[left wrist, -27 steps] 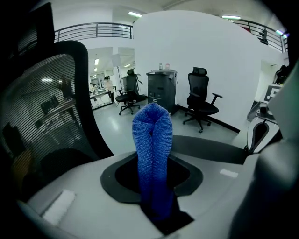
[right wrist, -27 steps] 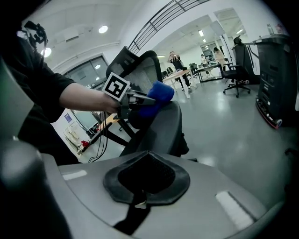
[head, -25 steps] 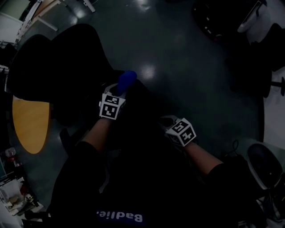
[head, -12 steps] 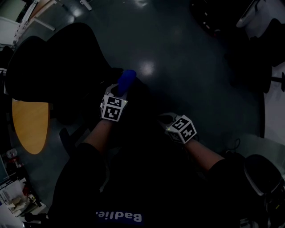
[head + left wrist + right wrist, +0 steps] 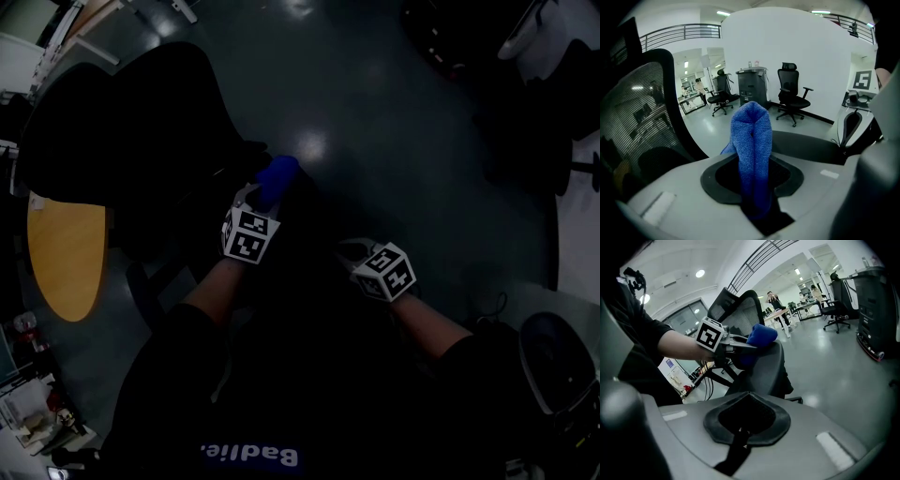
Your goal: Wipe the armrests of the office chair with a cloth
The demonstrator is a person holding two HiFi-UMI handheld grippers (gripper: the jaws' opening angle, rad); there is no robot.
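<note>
**Cloth at the chair's edge, open floor ahead**

The left gripper (image 5: 262, 202) is clamping the blue cloth (image 5: 277, 177) upright between its jaws, at the right edge of the black chair (image 5: 122, 131). Bare floor (image 5: 394, 131) is lying open ahead and rightward. A yellow table (image 5: 61, 262) is crowding the left. The right gripper (image 5: 361, 258) is hovering apart from the cloth, jaws together on nothing. Both forearms are reaching forward.

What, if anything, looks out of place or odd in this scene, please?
Nothing stands out. The blue cloth sits folded in the left gripper, by the office chair; the right gripper is shut and empty.
</note>
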